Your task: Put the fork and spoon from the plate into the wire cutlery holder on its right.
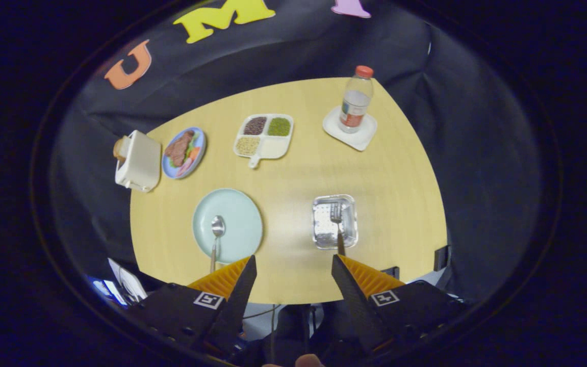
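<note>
Toaster (pixel 137 160): cream, at the far left edge of the round wooden table (pixel 400 204).
Food plate (pixel 184 152): blue, just right of the toaster, holding meat and vegetables.
Plate (pixel 239 216): pale green, on the near left of the table, ahead of the left finger.
Spoon (pixel 217 237): lies on the plate's left half, bowl toward the far side, handle running over the near rim.
Divided tray (pixel 264 135): white, far centre, with dark, green and tan fillings.
Gripper (pixel 293 275): fingers spread wide, holding nothing, above the near table edge.
Cutlery holder (pixel 334 221): metal, right of the plate, just beyond the right finger.
Fork (pixel 337 224): inside the holder, tines far, handle over its near rim.
Bottle (pixel 356 99): red cap, upright on a white coaster (pixel 362 136), far right.
</note>
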Tool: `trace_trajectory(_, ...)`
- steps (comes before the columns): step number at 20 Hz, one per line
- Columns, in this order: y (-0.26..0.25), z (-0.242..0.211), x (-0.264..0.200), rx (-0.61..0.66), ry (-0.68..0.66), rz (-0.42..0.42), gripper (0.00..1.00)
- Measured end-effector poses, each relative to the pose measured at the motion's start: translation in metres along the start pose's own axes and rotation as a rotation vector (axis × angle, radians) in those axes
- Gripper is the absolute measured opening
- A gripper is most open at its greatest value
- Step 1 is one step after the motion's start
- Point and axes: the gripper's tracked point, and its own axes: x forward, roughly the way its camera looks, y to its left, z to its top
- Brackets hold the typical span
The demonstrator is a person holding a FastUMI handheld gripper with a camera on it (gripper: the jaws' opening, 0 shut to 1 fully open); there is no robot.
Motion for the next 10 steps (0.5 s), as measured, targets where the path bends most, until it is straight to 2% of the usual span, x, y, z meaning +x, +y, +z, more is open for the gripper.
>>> trace_trajectory(6,0.115,-0.08,0.047,-0.021,0.156,0.158,0.89)
trace_trajectory(10,0.149,-0.116,0.089,-0.037,0.19,0.148,0.89)
